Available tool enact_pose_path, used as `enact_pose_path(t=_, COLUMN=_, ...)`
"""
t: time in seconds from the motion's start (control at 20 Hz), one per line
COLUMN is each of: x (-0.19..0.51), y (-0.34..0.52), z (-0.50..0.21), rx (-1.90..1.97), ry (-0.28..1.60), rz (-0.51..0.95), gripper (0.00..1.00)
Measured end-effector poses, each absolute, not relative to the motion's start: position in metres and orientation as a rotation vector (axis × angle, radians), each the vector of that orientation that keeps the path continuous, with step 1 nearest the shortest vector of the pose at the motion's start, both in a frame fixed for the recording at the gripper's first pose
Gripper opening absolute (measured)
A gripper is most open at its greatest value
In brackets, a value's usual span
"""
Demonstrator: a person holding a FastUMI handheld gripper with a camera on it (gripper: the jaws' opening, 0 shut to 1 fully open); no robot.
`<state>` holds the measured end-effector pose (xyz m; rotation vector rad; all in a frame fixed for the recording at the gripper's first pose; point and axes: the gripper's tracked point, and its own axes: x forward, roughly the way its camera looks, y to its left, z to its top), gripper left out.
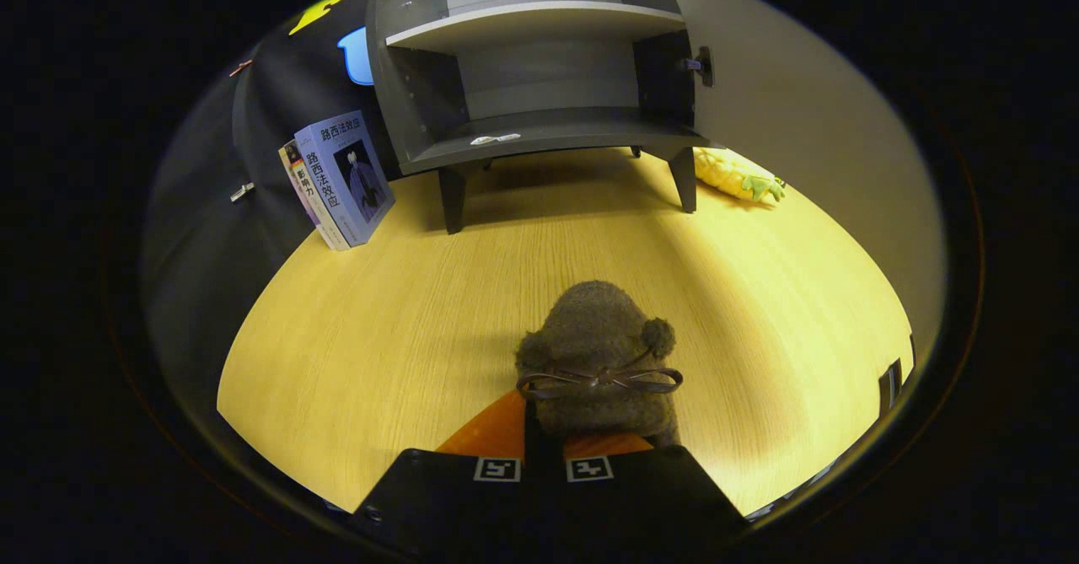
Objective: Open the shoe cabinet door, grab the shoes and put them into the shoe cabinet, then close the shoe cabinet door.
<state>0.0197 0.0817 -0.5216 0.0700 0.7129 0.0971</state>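
Fuzzy brown shoe [600, 353] sits pinched between the gripper [544, 450] fingers, nearly closed on its heel, facing the open cabinet [539, 134] beyond, ready for shelving.

Staged home corner: open shoe cabinet [539, 92], books [341, 180], wooden floor [421, 311].

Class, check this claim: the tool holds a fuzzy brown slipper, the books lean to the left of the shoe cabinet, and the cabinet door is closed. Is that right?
Not quite. In the gripper view the shoe cabinet stands with its door open and its shelves exposed. The rest holds: the tool is shut on the fuzzy brown slipper, and the books lean to the cabinet's left.
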Motion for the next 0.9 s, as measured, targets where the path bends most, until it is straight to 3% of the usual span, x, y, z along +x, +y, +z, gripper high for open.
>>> enact_pose_path(t=0.35, x=0.020, y=0.068, z=-0.435, rx=0.100, ry=0.655, rz=0.121, gripper=0.05)
enact_pose_path(t=0.9, x=0.072, y=0.090, z=-0.222, rx=0.163, ry=0.506, rz=0.184, gripper=0.05)
